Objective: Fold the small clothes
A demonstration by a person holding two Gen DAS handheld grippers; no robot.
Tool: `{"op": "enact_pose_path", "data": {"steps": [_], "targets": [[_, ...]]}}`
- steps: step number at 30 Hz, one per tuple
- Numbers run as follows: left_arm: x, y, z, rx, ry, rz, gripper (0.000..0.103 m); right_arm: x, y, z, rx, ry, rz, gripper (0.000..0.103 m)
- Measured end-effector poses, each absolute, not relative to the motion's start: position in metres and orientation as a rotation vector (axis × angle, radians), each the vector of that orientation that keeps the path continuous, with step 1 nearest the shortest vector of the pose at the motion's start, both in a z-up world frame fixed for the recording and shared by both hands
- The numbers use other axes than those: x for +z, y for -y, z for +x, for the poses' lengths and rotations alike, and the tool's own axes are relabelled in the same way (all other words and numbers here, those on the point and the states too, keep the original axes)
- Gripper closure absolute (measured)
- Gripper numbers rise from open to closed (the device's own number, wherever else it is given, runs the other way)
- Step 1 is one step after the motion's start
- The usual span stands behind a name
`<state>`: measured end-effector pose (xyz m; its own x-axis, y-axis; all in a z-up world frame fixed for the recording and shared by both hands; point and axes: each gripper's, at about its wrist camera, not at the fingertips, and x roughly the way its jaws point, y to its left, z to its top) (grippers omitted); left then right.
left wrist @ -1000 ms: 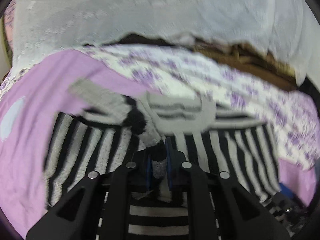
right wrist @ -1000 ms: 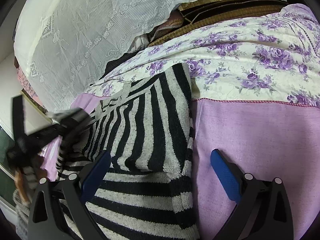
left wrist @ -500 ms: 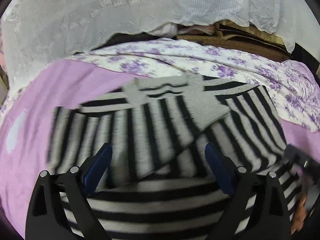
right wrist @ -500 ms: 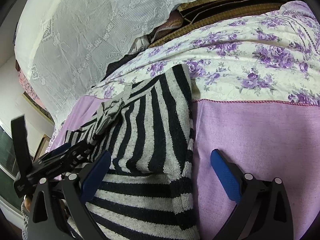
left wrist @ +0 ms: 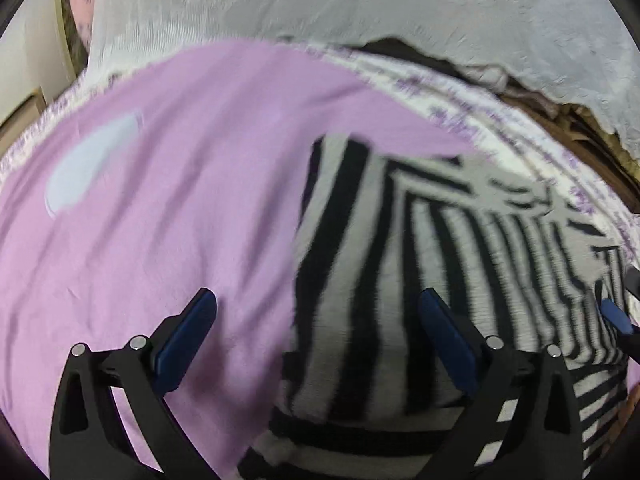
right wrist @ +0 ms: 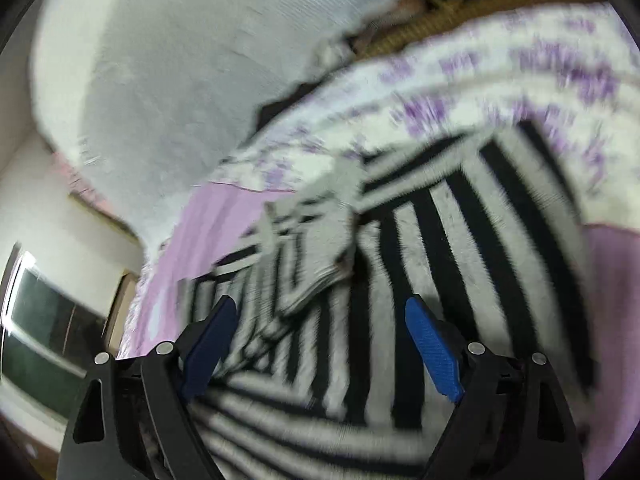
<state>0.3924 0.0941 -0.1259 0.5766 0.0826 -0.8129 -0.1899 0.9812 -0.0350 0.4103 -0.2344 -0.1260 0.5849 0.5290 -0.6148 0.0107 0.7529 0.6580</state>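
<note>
A black-and-grey striped knit sweater [left wrist: 420,280] lies on the purple sheet [left wrist: 180,200]. Its sleeve [right wrist: 316,248] is folded across the body. My left gripper [left wrist: 316,340] is open and empty, over the sweater's left edge, with one finger above the sheet and one above the knit. My right gripper [right wrist: 320,348] is open and empty, low over the sweater's striped body [right wrist: 460,260], near the folded sleeve. The right gripper's blue pad [left wrist: 616,316] shows at the left wrist view's right edge. Both views are motion-blurred.
A floral white-and-purple cover [right wrist: 500,68] lies beyond the sweater. A white lace cloth [left wrist: 340,8] hangs behind it over brown woven items [left wrist: 568,120]. A pale round patch [left wrist: 88,164] marks the sheet at left. A wall and dark window [right wrist: 40,340] are at left.
The left gripper let go of the sleeve, opened, and swung left to the sweater's left edge. The sleeve now lies folded across the body. The right gripper moved left over the sweater.
</note>
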Motion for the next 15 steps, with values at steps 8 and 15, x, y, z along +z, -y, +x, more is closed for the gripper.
{"op": "enact_pose_path", "data": {"steps": [8,15], "targets": [[-0.136,-0.094,0.394,0.151,-0.953,-0.135,0.004,-0.116,0.214,0.410,0.421,-0.802,0.583,0.093],[-0.140,-0.090,0.395,0.160,-0.957,-0.100,0.004,-0.140,0.228,0.403,0.372,-0.892,0.539,0.094]]}}
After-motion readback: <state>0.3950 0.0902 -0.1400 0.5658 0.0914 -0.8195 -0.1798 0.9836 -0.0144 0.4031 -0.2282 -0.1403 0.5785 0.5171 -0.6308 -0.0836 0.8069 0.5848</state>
